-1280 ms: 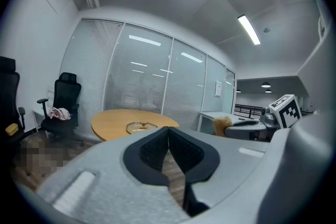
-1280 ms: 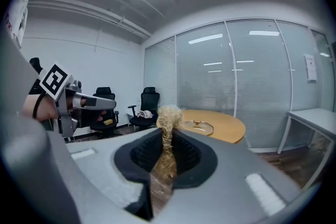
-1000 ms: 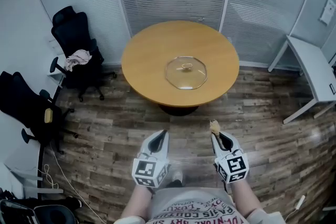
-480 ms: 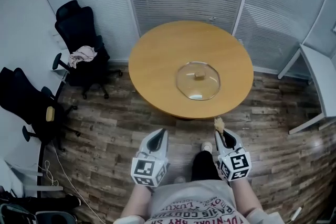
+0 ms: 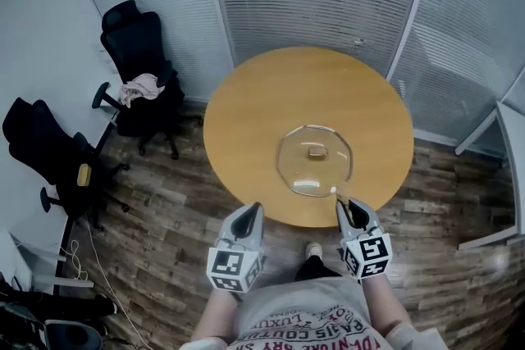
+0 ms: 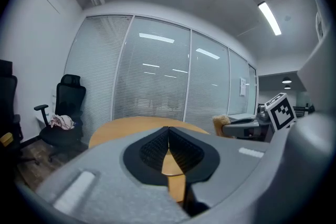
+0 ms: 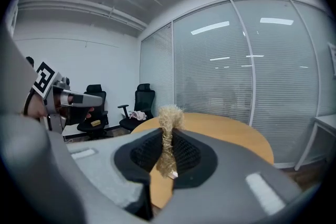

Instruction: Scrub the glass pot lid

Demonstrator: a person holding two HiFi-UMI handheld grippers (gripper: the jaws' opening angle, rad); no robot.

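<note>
Head view: The glass pot lid point(image 5: 315, 161) is seen lying flat on the round table point(image 5: 254, 119), toward the table's near edge and right of its centre, with its knob point(image 5: 316, 152) facing up. The right gripper point(image 5: 349, 207) is held at the table's near edge, just short of the lid's near rim. A straw-coloured scrubber point(image 5: 337, 194) is clamped in its jaws, and the tuft is seen beside the lid's rim; contact cannot be judged. The left gripper point(image 5: 252, 211) is held over the floor, off the table edge, to the left of the lid and apart from it. Two black office chairs point(image 5: 138, 65) are noted by the left wall, one carrying a cloth point(image 5: 141, 87).

Left gripper view: The jaws are pressed together at the tips and nothing is held. The table point(image 6: 136, 126) is seen edge-on just beyond them. The right gripper point(image 6: 239, 124) is seen at the right, level with the left one, with the scrubber tuft point(image 6: 221, 122) at its tip. The lid cannot be made out here.

Right gripper view: The jaws are closed on the scrubber point(image 7: 168, 139), whose frayed end stands above the tips. The table point(image 7: 226, 131) lies directly ahead. The left gripper point(image 7: 79, 98) is seen at the left.
</note>
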